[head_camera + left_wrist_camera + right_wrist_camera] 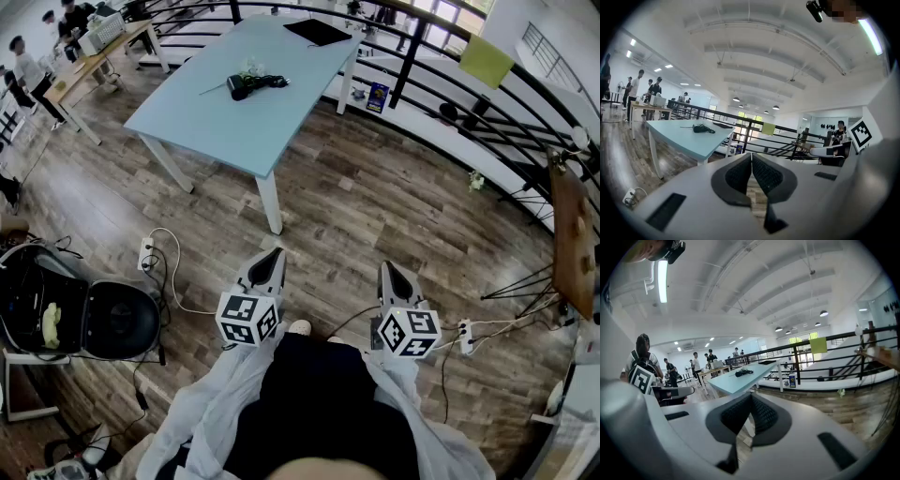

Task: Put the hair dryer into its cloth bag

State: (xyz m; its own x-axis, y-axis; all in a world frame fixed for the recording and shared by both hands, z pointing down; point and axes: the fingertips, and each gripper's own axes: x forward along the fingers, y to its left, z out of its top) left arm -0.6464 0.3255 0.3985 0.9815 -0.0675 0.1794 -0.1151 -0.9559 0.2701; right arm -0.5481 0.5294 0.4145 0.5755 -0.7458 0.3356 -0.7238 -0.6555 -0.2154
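Sitting at far left of the head view, an open black case (117, 323) on a stand holds one yellow item (50, 324) in its left half; can't tell what it is. White power strip (147, 253) on the wood floor just right of the case, cable trailing. Upper centre, light blue table (216, 117) with the hair dryer (246, 85) lying on top, cord bunched beside it. A pale crumpled thing (251, 67) touches its far side, too small to identify, and a flat black item (317, 31) sits at the table's far end. Low centre, left gripper (274, 253) and right gripper (388, 270) are held side by side over the floor, well apart from the table. Both have their jaws closed together with nothing between them: the left pads (738, 176) meet at the tips, and so do the right pads (764, 416). Black railing (412, 56) runs across the upper right with a yellow-green cloth (486, 61) hung on it. Only the head view shows the case and the floor cables. Only the gripper views show the ceiling lights. Left gripper view catches the right gripper's marker cube (861, 133) at its right edge. Right gripper view catches the left one's cube (641, 376) at its left edge.
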